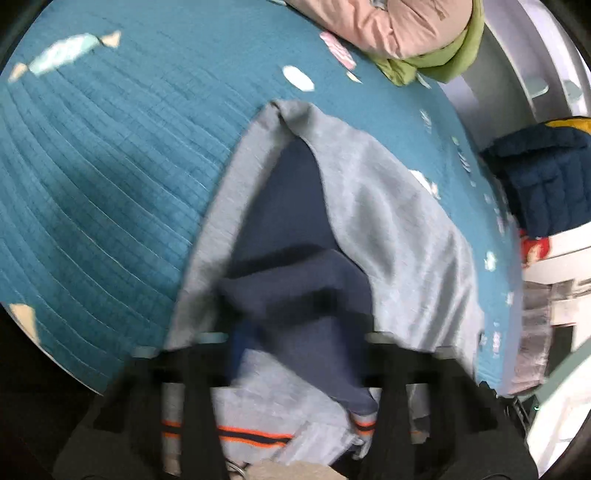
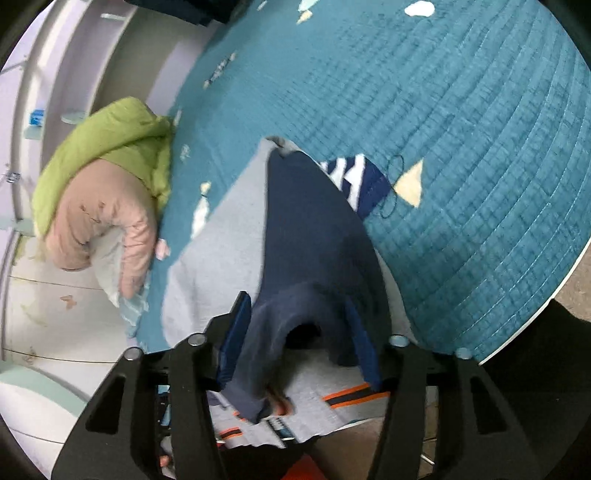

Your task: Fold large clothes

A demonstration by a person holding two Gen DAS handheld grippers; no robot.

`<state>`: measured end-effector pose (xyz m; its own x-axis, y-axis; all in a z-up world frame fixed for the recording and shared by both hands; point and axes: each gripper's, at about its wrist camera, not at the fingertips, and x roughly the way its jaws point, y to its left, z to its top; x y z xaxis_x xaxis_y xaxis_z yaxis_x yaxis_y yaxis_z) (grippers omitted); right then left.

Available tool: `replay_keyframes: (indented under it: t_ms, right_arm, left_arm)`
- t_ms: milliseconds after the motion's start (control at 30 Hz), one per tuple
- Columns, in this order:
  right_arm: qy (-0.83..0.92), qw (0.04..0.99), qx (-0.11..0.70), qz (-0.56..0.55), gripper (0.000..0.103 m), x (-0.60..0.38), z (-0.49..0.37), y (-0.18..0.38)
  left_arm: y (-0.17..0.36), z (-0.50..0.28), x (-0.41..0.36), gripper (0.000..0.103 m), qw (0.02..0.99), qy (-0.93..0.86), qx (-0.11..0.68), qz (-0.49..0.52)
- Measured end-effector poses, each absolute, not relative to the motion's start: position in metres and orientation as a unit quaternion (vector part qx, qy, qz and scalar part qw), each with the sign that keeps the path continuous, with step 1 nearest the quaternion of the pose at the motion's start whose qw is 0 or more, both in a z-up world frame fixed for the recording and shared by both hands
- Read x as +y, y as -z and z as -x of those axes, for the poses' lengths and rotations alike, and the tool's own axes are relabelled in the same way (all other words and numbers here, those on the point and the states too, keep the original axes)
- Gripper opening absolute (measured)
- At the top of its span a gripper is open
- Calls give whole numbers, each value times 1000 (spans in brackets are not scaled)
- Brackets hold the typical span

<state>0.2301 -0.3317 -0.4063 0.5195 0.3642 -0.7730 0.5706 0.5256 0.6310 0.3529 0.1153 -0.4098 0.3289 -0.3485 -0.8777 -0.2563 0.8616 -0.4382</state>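
A large grey and navy garment [image 1: 388, 236] with orange and dark stripes near its hem lies partly on a teal quilted bedspread [image 1: 110, 177]. Its near end is lifted and bunched. My left gripper [image 1: 295, 343] has navy and grey cloth between its fingers; blur hides how the jaws stand. In the right wrist view the same garment [image 2: 306, 221] runs away from me, and my right gripper [image 2: 299, 332] has its blue-padded fingers [image 2: 232, 339] either side of a raised navy fold, which they seem to pinch.
A pile of pink and green clothes [image 1: 402, 33] lies at the bed's far edge, also in the right wrist view [image 2: 103, 192]. A navy quilted item [image 1: 543, 177] sits at the right. A blue and white striped cloth [image 2: 354, 177] lies beside the garment. White furniture [image 2: 55, 74] borders the bed.
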Motion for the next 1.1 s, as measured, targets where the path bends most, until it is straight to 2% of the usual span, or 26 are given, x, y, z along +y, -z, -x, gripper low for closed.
replay_keyframes:
  t_ms: [33,67,167,433,633,733,800,867,933,1000,1033,1067,1100]
  right_arm:
    - [71,729,486,-477,11,-331,-231,408]
    - [70,732,487,-471,8,-329,-230,409]
    - [56,752,489,-438,6,-323,-228,400]
    - [31,796,492,-351,6,-312,-207,356]
    - [67,778,564,-268,6,-293,-195,397]
    - [76,764,582,-266,13,-291,-199,413]
    - [78,775,576,-247,15,-289,-197,398]
    - [111,803,556,-184,30,-284,-191,368]
    - [105,831,525,-154,31,-278,-186,348]
    - [76,837,521,-149,27,-270,-190,345]
    - [54,831,530,-158,20,-266,-195,353]
    - [43,817,550,-167,8,-262,-202,368]
    - [49,803,569,-169,6,-260,-206,381]
  left_arm:
    - [408,-353,116,2,780,29,573,250]
    - [406,-352,118,2,782,31,570,250]
    - [397,-345,124,1,787,44,566,243]
    - [362,-302,150,1,802,57,557,208]
    - [384,-274,156,1,786,45,586,190]
    - [399,-275,148,1,771,57,609,177]
    - [387,-271,150,9,778,63,597,185]
    - [366,-265,150,32,792,65,583,169]
    - [340,-257,147,35,820,72,547,154]
    - [329,-256,136,35,835,86,527,135]
    - [328,-258,129,35,837,99,523,129]
    - [332,-263,120,35,837,112,521,125]
    - [341,-270,112,35,833,115,529,114]
